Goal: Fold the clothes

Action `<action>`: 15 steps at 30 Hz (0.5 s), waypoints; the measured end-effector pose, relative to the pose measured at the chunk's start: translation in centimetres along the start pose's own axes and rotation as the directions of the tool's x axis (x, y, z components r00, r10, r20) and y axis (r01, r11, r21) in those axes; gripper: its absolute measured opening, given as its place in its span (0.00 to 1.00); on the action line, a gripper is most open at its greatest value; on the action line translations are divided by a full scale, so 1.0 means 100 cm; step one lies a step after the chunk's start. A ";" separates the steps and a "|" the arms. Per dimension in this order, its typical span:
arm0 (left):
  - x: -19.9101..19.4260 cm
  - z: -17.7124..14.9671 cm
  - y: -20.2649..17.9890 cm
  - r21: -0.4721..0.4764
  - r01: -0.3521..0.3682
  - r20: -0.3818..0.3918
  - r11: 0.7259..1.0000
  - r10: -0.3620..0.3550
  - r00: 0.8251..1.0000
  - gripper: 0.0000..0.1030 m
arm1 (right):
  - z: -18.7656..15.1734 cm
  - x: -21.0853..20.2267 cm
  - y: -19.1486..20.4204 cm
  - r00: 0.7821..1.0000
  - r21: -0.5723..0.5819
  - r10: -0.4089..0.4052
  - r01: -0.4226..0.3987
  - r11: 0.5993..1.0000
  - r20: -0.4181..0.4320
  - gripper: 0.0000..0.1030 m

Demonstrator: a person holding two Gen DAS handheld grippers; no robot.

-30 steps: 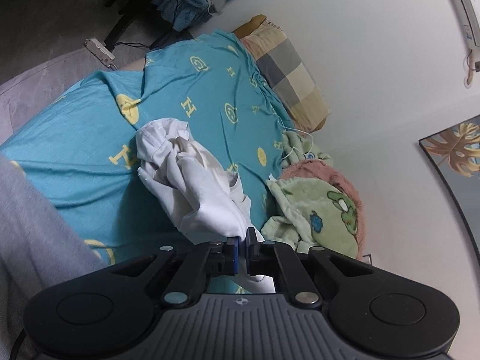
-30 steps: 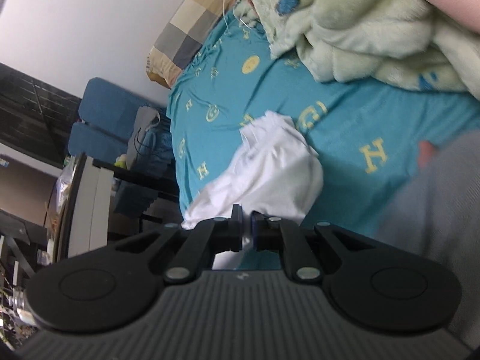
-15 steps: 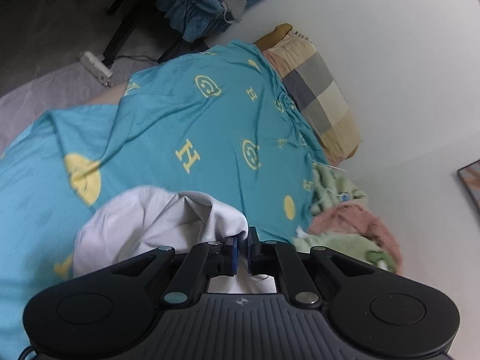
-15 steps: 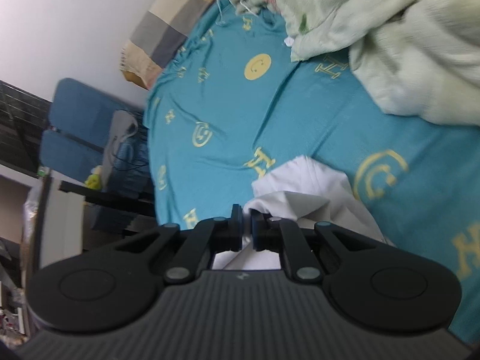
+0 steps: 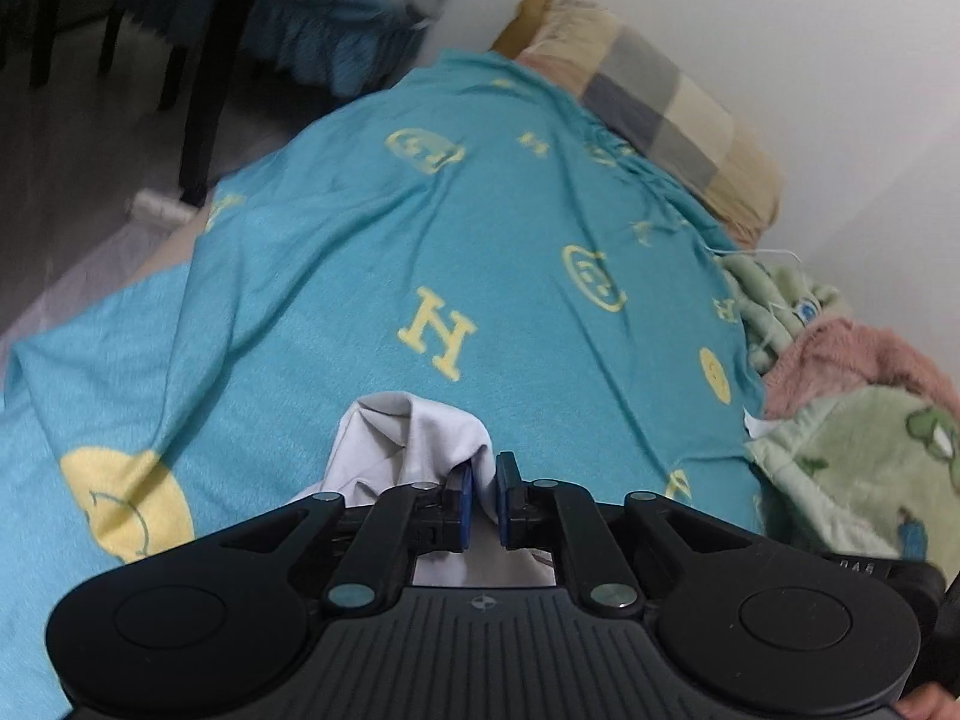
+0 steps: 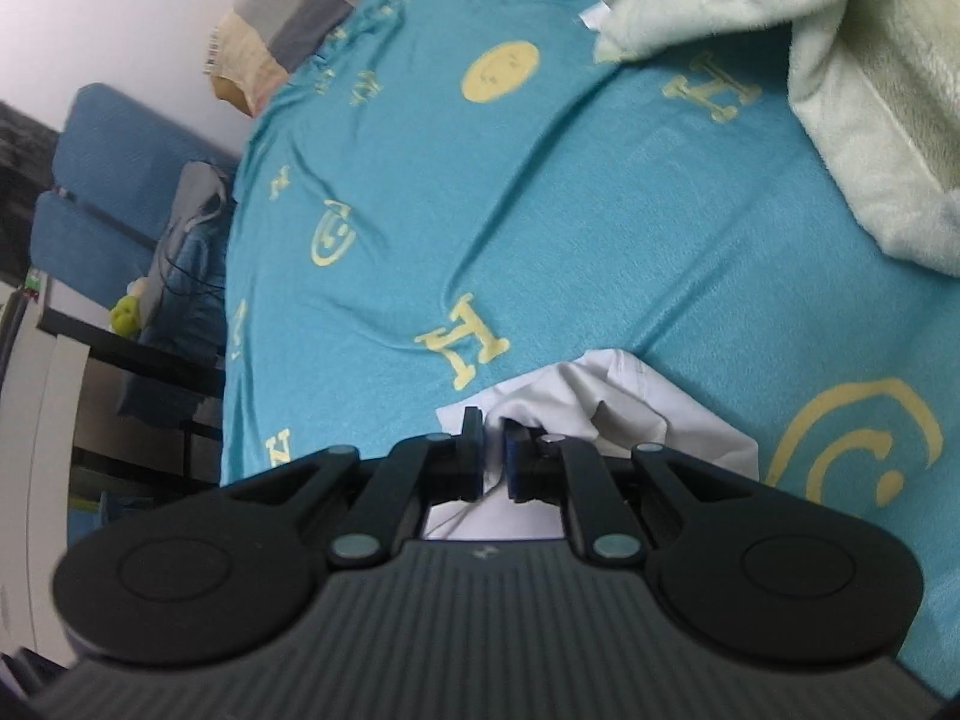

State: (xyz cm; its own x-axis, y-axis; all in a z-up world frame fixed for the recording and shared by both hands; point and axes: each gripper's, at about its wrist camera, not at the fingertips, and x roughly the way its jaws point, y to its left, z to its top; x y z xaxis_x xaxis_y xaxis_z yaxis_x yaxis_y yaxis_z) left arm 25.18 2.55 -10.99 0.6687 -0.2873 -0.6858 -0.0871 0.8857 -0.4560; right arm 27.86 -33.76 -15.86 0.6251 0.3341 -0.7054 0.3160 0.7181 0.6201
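Both hand-held grippers [image 5: 483,495] [image 6: 493,450], jaws opening slightly, have white garment [image 5: 414,438] between them

Garment [image 5: 414,438] on bedsheet [image 5: 480,252], blanket [image 5: 852,468] beside.

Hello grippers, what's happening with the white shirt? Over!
Left gripper and right gripper jaws opening, white garment between both. Garment on teal bedsheet. Green blanket beside, clear.

dim, even indoor light; slight blur, fisheye-warped edges.
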 end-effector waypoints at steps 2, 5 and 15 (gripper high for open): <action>-0.009 -0.003 -0.012 0.085 -0.006 0.038 0.996 0.003 0.999 0.36 | -0.006 -0.006 0.008 1.000 -0.069 0.005 -0.003 0.998 0.028 0.13; -0.023 -0.010 -0.030 0.211 -0.038 0.103 0.977 0.016 0.995 0.62 | -0.013 -0.014 0.023 0.998 -0.201 0.023 -0.010 0.979 0.064 0.32; -0.004 -0.040 -0.048 0.424 -0.110 0.011 0.899 0.116 0.993 0.73 | -0.045 0.008 0.047 0.996 -0.512 -0.071 0.089 0.855 0.055 0.62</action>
State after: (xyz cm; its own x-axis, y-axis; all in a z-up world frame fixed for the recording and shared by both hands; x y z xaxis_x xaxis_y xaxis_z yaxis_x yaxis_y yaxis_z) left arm 22.35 -3.03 -10.84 0.6623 -0.1786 -0.7276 0.1616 0.9824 -0.0940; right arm 26.64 -27.36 -15.00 0.6395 0.2485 -0.7275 -0.0397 0.9557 0.2916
